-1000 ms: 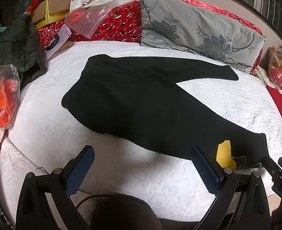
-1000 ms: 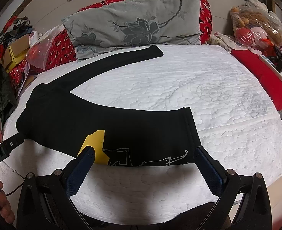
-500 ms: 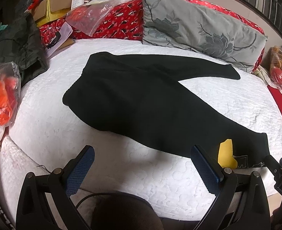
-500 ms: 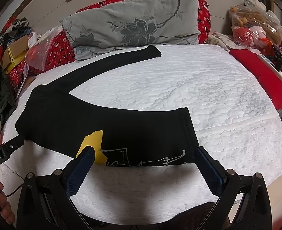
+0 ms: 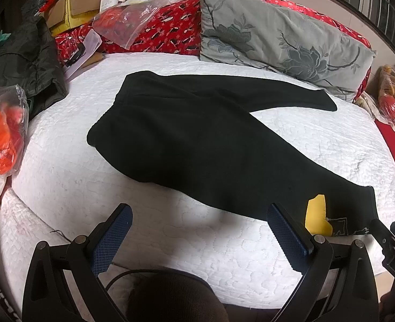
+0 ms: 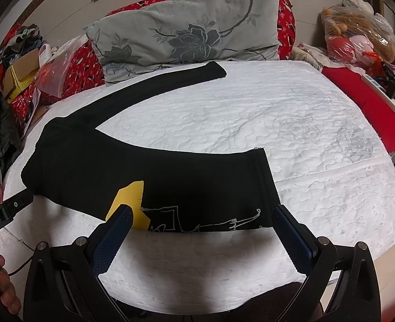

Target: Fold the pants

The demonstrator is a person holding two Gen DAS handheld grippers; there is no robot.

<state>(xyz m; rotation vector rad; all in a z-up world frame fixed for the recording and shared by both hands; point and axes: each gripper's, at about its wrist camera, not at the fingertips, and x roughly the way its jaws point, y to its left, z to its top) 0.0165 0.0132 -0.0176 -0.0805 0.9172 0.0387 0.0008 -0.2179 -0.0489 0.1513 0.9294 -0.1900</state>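
Observation:
Black pants point(image 5: 186, 134) point(image 6: 116, 166) lie flat on a white quilted bed point(image 5: 331, 139) point(image 6: 291, 112), waistband at the left, the two legs spread apart in a V. The near leg ends in a cuff with a yellow patch point(image 5: 316, 214) point(image 6: 130, 198) and white line drawing point(image 6: 205, 220). My left gripper point(image 5: 197, 237) is open, hovering over the bed's near edge just short of the near leg. My right gripper point(image 6: 201, 237) is open too, right in front of the near leg's printed cuff, nothing between its fingers.
A grey floral pillow point(image 5: 278, 35) point(image 6: 186, 32) and red cushion point(image 5: 165, 32) line the headboard. Plastic bags point(image 5: 1, 131), a dark garment point(image 5: 22, 61) and boxes point(image 5: 73, 8) crowd the left side. Bagged toys point(image 6: 358, 35) and a power strip point(image 6: 382, 91) sit right. A hand point(image 6: 1, 287) holds the other tool.
Both grippers stay open and almost still. The views have drifted slightly, with the pants sitting a touch higher in the left wrist view.

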